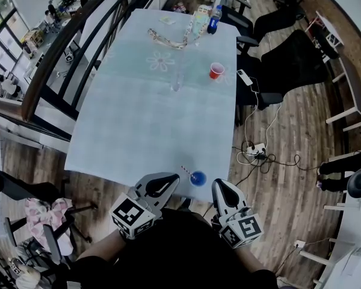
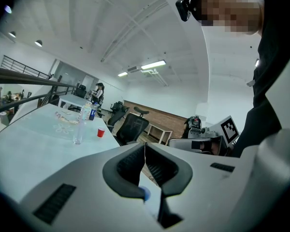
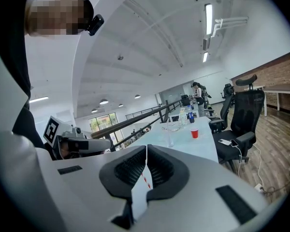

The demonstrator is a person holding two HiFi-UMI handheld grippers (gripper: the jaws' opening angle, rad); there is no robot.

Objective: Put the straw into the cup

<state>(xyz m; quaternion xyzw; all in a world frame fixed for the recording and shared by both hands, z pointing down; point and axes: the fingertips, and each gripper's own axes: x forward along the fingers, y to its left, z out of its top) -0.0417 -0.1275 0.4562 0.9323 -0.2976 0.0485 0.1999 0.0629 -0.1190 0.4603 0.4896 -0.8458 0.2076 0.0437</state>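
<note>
A: Left tongs (image 2: 144, 151)?
B: Pads pressed together, nothing between them. Held at the near edge of the counter (image 1: 144, 125).
A: Straw (image 1: 185, 170)?
B: Red-and-white striped, lying on the counter near that edge, just left of the blue cup (image 1: 197, 177). Cup upright. Contact between them: cannot tell.
A: Right tongs (image 3: 146, 151)?
B: Closed together, empty, just right of the cup.
</note>
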